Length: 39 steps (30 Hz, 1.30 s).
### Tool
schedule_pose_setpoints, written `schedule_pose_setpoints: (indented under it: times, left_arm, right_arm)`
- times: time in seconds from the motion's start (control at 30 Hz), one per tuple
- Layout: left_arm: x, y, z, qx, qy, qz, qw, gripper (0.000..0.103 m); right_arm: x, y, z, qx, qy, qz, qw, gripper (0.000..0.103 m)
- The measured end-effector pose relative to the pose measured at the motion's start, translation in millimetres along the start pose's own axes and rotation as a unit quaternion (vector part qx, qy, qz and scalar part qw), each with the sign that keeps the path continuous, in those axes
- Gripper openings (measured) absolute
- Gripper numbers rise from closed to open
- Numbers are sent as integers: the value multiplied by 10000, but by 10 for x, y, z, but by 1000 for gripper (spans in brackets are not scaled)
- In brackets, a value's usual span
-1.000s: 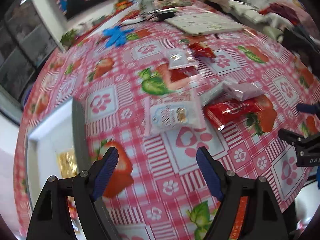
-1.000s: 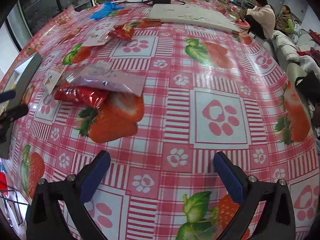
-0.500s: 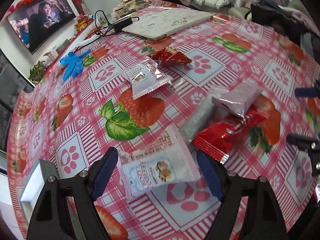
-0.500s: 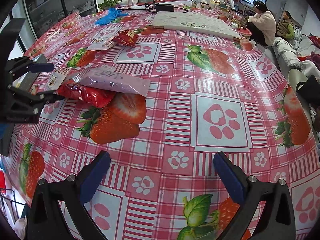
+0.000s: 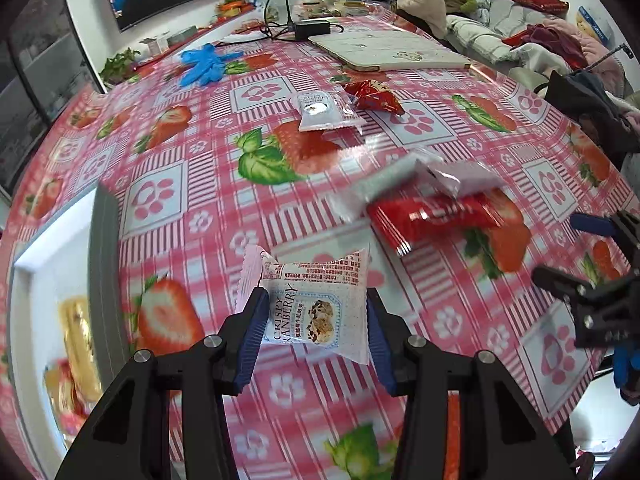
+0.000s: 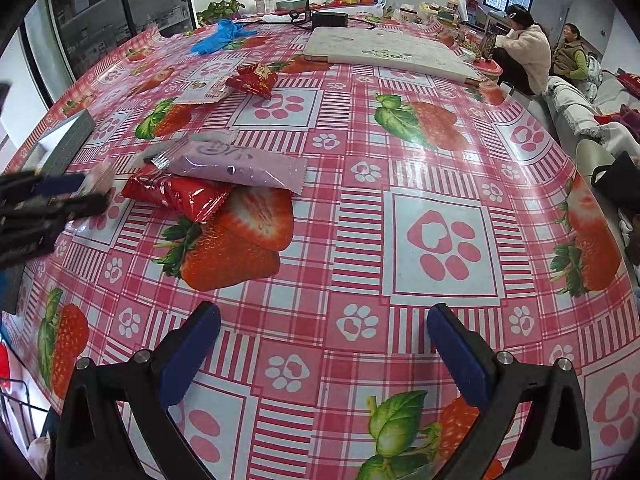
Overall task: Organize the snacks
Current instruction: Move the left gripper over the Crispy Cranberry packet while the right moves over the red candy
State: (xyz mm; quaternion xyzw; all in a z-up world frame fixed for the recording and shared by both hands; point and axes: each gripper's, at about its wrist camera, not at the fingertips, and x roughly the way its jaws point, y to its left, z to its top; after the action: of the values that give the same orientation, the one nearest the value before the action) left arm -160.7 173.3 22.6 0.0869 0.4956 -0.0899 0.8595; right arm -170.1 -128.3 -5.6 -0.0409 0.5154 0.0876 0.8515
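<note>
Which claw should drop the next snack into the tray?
Left. The left claw is shut on the cranberry packet, with the tray just to its left. The right claw is open and empty, away from the tray.

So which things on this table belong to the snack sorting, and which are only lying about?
Belong to the job:
- cranberry packet, held in the left gripper
- red packet
- purple packet
- white packet
- small red bag
- tray

Lying about:
- blue gloves
- white board
- black adapter
</note>
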Motion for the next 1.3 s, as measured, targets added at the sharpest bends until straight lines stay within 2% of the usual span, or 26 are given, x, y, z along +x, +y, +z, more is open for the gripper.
schedule_pose_setpoints:
  times: [0.07,0.13,0.23,0.33,0.43,0.5,0.6,0.63,0.73,0.9,1.03,1.2,1.3]
  left_arm:
    - [-64,28,-41,-139,-73,50,9999,62]
    - [-136,124,-36,-394,-221,133,9989,80]
    - [-223,291,3,-748,-420,293,9959,81]
    - [-250,381,25,-636,-471,557,9953,81]
    - [-189,433,17,-562,-303,814,9946,81]
    - [-130,518,55,-970,-82,631,9932,81]
    - [-23,622,152,-1917,258,120,9810,81]
    - [12,621,174,-2096,366,61,9771,81]
    - [74,543,171,-2381,694,202,9686,81]
    - [-82,454,-42,-2853,634,410,9554,82]
    - [-117,502,-197,-3370,621,403,9386,83]
    - [-58,496,-198,-3424,683,277,9366,85]
    - [-85,517,-206,-3592,681,106,9307,85]
  right_arm:
    - [0,1,3,7,27,-6,10000,103]
    - [3,0,15,14,50,-10,10000,103]
    - [11,4,33,21,67,-27,10000,103]
    - [19,12,47,38,81,-39,10000,103]
    - [29,23,62,40,100,-40,9999,103]
    - [31,28,63,40,90,-39,9999,103]
    - [43,48,76,47,63,-43,10000,103]
    - [50,56,85,57,66,-49,9999,103]
    - [53,64,92,63,70,-58,9999,103]
    - [56,65,99,58,87,-55,9999,103]
    - [101,91,193,-19,264,0,9996,103]
    - [193,152,371,-132,459,53,9988,103]
    - [255,192,482,-159,526,70,9985,103]
